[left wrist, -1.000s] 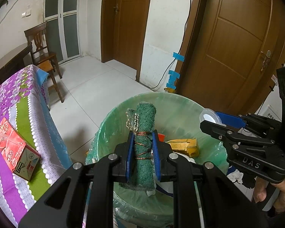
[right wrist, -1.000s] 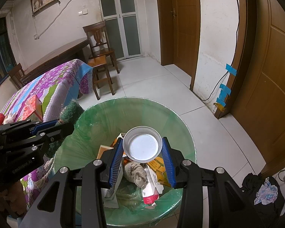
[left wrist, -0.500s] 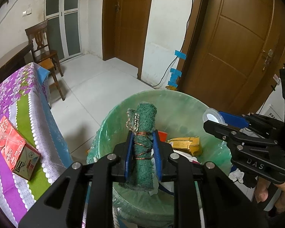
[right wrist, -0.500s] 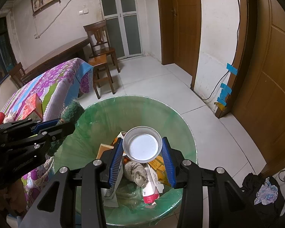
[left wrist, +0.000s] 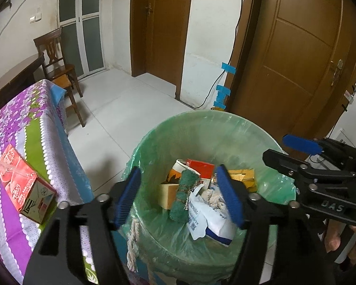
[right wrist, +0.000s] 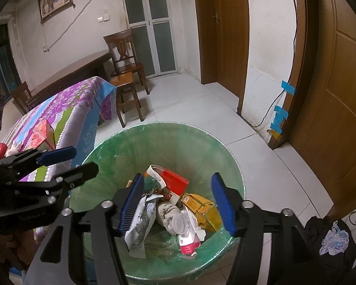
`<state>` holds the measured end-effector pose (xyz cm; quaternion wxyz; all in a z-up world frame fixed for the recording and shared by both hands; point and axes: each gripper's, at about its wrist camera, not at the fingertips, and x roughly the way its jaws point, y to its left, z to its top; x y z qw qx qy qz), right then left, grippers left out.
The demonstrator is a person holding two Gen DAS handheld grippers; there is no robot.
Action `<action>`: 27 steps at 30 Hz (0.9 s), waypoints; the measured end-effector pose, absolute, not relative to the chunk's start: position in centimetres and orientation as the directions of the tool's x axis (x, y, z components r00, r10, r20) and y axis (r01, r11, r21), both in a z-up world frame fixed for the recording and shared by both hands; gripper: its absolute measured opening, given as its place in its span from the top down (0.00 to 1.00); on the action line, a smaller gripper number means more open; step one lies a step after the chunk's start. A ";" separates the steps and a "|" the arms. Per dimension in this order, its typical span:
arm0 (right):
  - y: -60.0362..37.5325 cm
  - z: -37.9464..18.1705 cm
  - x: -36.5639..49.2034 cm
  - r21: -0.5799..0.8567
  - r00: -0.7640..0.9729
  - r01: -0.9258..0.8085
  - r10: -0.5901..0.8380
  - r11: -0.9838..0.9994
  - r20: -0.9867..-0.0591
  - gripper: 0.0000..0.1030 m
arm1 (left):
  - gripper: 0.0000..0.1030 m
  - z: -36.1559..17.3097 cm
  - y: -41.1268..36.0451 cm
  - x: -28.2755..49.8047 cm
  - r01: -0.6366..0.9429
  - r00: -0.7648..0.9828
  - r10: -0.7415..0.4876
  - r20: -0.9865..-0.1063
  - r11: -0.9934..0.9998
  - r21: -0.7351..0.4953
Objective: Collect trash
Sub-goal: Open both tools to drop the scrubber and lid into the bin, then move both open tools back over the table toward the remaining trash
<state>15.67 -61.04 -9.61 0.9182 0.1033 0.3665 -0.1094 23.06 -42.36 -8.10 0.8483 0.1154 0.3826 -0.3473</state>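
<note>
**Both loads dropped, table trash next**

Claws first: my left gripper (left wrist: 178,194) and right gripper (right wrist: 178,201) hang side by side over the bin (left wrist: 254,128), each with its jaws spread wide and nothing between them. Both have just been opening, and what they carried now lies below.

Largest to smallest: the bin with its green liner fills the lower part of both views and sits just beside the table (left wrist: 23,128) with the flowered cloth. On the heap inside, the green roll (left wrist: 184,194) bound with cord lies with its long axis running away from me, directly under the left claw. The white lid (right wrist: 178,220) rests near the heap's middle, under the right claw, beside a yellow pack (right wrist: 201,206).

What the coming move turns on, as I judge it: the red carton (left wrist: 21,187) on the table lies to the left of the bin, on the left claw's side, its long axis slanting toward the table edge. The left hand is nearer, so I would send that one.
</note>
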 end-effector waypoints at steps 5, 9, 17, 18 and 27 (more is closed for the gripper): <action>-60.7 -8.7 14.0 0.126 0.736 0.289 -0.136 0.949 -0.663 0.18 | 0.18 -7.6 -41.4 22.5 0.681 0.477 -0.502 -0.722 0.730 -0.057; -60.6 -7.7 11.5 0.154 0.768 0.295 -0.138 0.943 -0.626 0.15 | 0.13 -6.9 -39.1 22.1 0.668 0.500 -0.505 -0.704 0.742 -0.057; -56.9 -4.6 7.8 0.200 0.846 0.215 -0.080 0.956 -0.527 0.08 | 0.12 -5.7 -32.1 21.4 0.609 0.555 -0.488 -0.674 0.790 -0.070; -55.9 -4.3 7.7 0.205 0.853 0.193 -0.061 0.960 -0.518 0.07 | 0.11 -5.5 -30.7 21.1 0.602 0.566 -0.483 -0.668 0.796 -0.066; -46.0 -4.4 10.1 0.215 0.841 -0.019 0.132 0.976 -0.524 0.07 | 0.08 -5.0 -16.8 21.4 0.487 0.660 -0.341 -0.670 0.873 0.035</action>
